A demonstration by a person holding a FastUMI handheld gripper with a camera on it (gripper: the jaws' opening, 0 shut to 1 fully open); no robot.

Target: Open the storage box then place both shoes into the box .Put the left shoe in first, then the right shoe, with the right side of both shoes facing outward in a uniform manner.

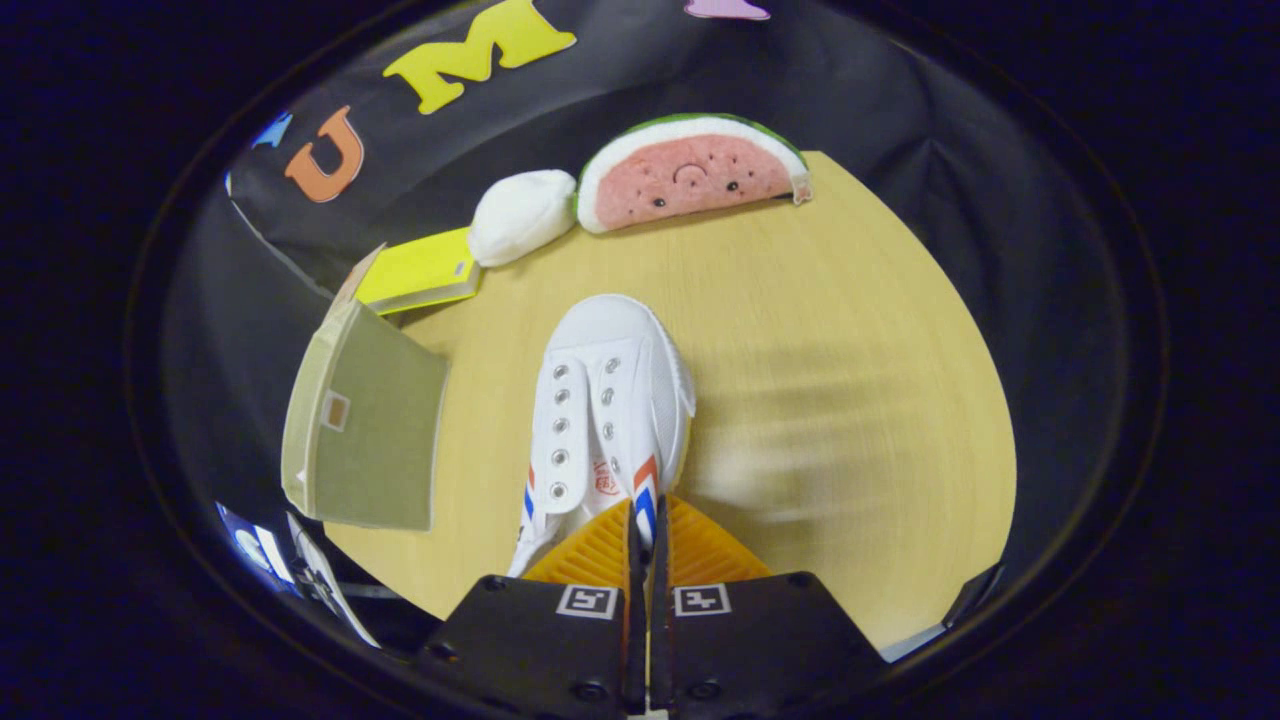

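Note:
A white canvas shoe (610, 400) with red and blue side stripes points away from me, toe toward the far side of the wooden table (850, 330). My gripper (646, 528) is shut on the shoe's striped side wall near the heel, with the thin wall pinched between both fingers. The heel end is hidden behind the fingers. The pale olive storage box (365, 440) stands to the left of the shoe, close beside it, showing a flat panel with a small label window. I cannot tell whether the shoe rests on the table or hangs just above it.
A yellow book (420, 270) lies beyond the box. A white plush (520, 215) and a watermelon plush (690, 175) sit at the table's far edge. The tabletop to the right of the shoe is blurred with motion.

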